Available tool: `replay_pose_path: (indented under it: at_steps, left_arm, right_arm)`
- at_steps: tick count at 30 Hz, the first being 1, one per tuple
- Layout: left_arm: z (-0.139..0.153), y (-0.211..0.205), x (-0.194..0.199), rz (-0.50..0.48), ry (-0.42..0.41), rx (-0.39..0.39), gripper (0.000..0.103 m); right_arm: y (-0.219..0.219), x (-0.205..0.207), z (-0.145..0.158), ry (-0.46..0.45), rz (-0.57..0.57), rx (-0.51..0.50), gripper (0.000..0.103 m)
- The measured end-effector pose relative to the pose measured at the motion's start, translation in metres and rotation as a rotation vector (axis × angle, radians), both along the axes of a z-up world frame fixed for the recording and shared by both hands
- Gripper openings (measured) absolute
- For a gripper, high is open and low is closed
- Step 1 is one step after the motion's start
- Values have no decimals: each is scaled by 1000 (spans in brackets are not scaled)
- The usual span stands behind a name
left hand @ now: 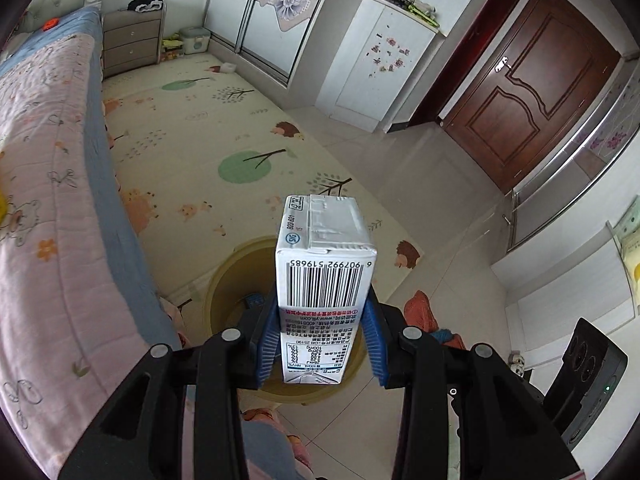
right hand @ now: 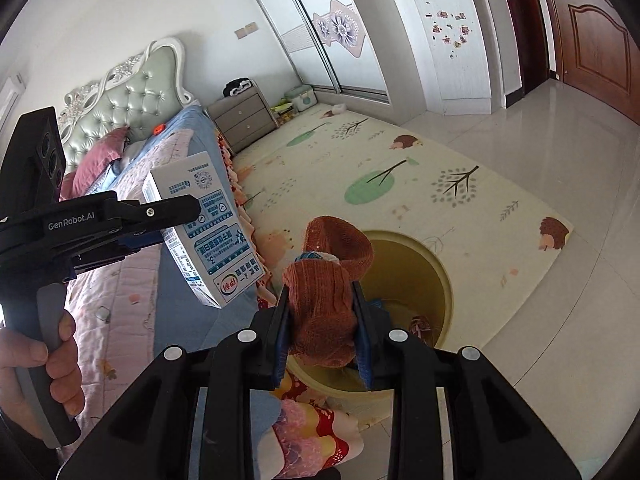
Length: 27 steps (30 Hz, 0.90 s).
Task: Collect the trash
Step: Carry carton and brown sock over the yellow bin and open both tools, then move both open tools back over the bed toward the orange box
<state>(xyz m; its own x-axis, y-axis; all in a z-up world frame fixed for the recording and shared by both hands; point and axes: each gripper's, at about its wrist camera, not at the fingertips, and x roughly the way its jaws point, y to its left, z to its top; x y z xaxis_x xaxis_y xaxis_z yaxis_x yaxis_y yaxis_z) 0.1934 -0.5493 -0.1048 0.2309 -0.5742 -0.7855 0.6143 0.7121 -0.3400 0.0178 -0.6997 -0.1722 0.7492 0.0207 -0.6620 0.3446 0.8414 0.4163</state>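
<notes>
My left gripper is shut on a white milk carton with a barcode, held upright above a yellow bin on the floor. The carton and the left gripper also show in the right wrist view, over the bed's edge. My right gripper is shut on a crumpled orange-brown cloth and holds it over the near rim of the yellow bin. The bin holds a few small items.
A bed with a pink and blue quilt runs along the left. A patterned play mat covers the floor beyond the bin. A grey nightstand, white wardrobes and a brown door stand farther off.
</notes>
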Motion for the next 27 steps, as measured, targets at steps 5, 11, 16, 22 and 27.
replay_pose_path:
  at_steps: [5, 11, 16, 22, 27]
  left_arm:
    - [-30, -19, 22, -21, 94, 33, 38]
    - [-45, -31, 38, -20, 102, 48, 38]
    - [-59, -40, 50, -5, 121, 75, 82]
    - [-62, -54, 41, -56, 71, 133, 99]
    - [-62, -60, 33, -97, 45, 161, 99]
  right_arm:
    - [-5, 19, -22, 39, 3, 16, 27]
    - [-11, 45, -40, 77, 14, 15, 27]
    - [-13, 58, -53, 117, -1, -4, 56]
    - [-16, 53, -65, 120, -3, 10, 63]
    - [-16, 50, -67, 129, 2, 20, 63]
